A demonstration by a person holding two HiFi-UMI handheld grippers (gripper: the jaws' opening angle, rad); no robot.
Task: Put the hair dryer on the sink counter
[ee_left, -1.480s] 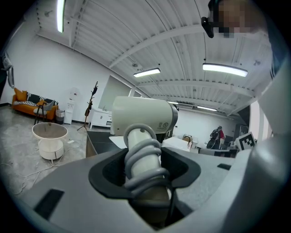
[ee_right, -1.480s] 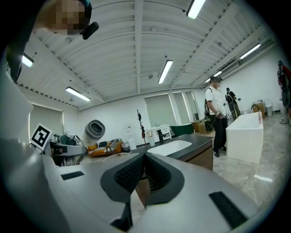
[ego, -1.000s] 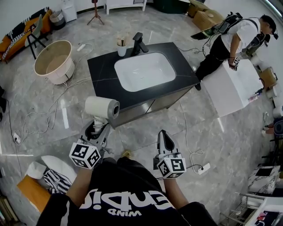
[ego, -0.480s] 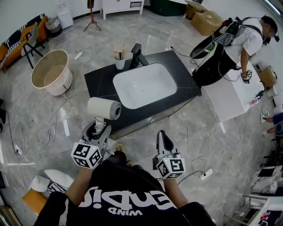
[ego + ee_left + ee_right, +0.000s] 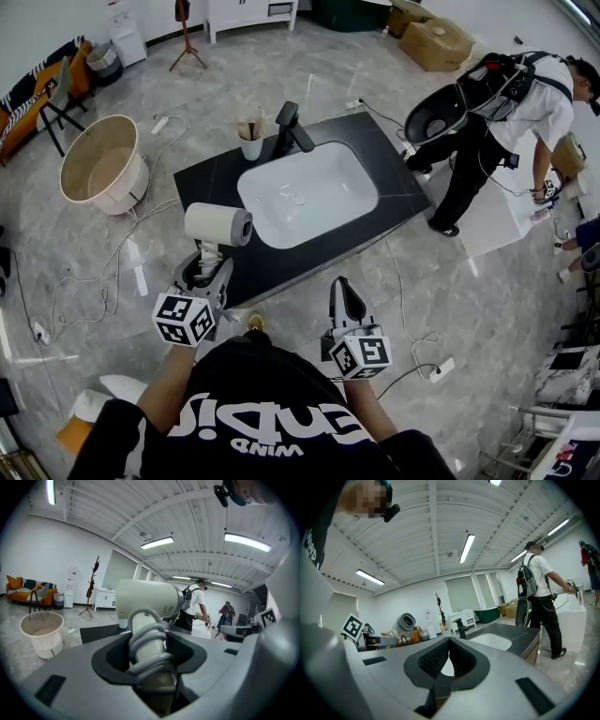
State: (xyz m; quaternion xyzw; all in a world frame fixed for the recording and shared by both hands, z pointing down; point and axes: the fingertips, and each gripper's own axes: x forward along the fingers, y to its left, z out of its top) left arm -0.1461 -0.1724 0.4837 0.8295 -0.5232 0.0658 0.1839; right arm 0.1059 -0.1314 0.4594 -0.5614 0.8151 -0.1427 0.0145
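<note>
Near-left corner of desk: a white hair dryer [image 5: 217, 225] is held up at the front of the black stone desk [image 5: 375, 159], which has a white basin [image 5: 309, 192] set in it.
Dryer axis: the barrel lies level and runs left to right in the head view; its round open end faces right and its handle points down.
Left gripper [image 5: 208, 267]: jaws partly apart, clamped on the dryer's handle, which is wrapped in a coiled grey cord [image 5: 149, 639].
Right gripper [image 5: 345, 292]: jaws together with the tips touching and nothing between them; it is well apart from the dryer, short of the desk's front edge.
</note>
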